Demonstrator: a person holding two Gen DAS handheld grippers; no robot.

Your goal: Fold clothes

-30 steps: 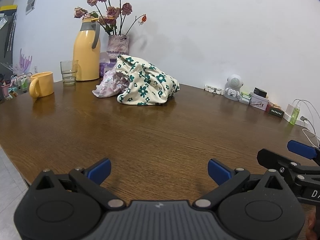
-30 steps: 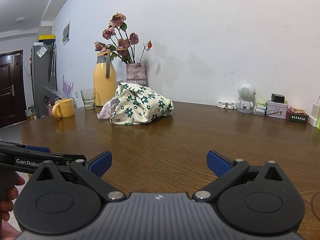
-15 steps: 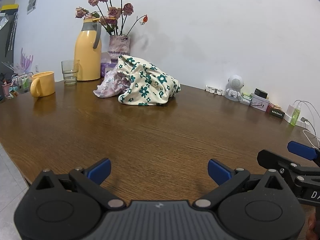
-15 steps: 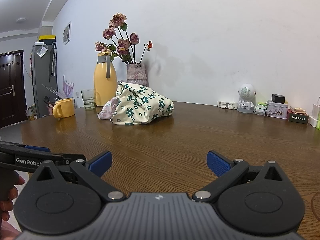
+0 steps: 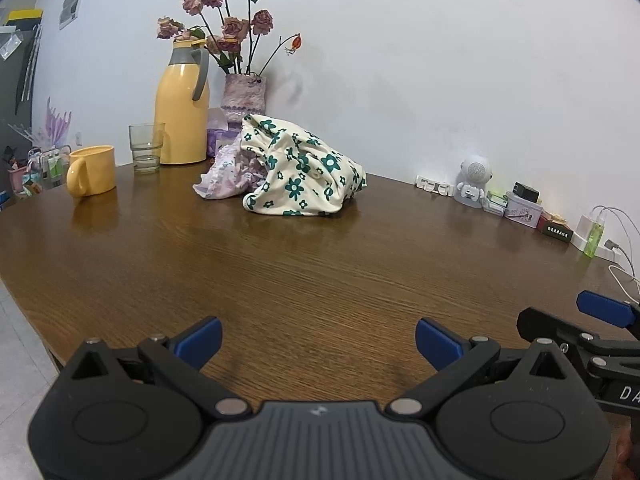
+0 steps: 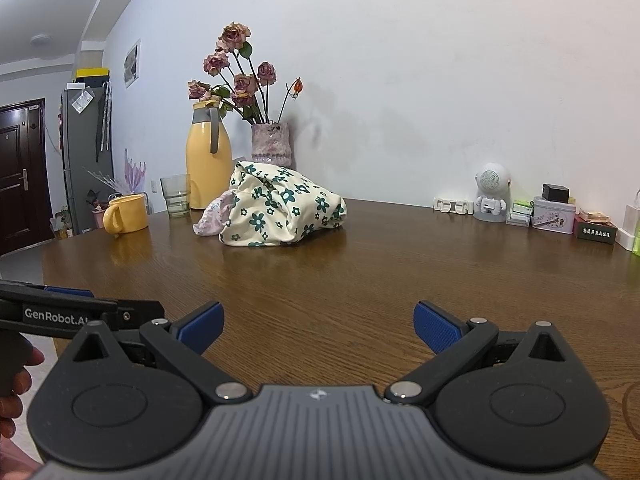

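Left wrist view: one left gripper point(image 5: 318, 338), fingers spread wide, empty, over one wooden desk point(image 5: 280, 280). One right gripper point(image 6: 318, 322), likewise spread and empty. Two crumpled garments at far side of desk, touching: one floral cream point(image 5: 304, 172), one pale lilac point(image 5: 226, 174). One yellow mug point(image 5: 92, 170), one glass point(image 5: 146, 147), one yellow flask point(image 5: 182, 104), one vase point(image 5: 244, 94).

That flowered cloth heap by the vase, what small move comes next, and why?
Probably both grippers move forward toward the flowered cloth. It lies crumpled across the table, and the left gripper and right gripper are open, empty, near the table's front edge.
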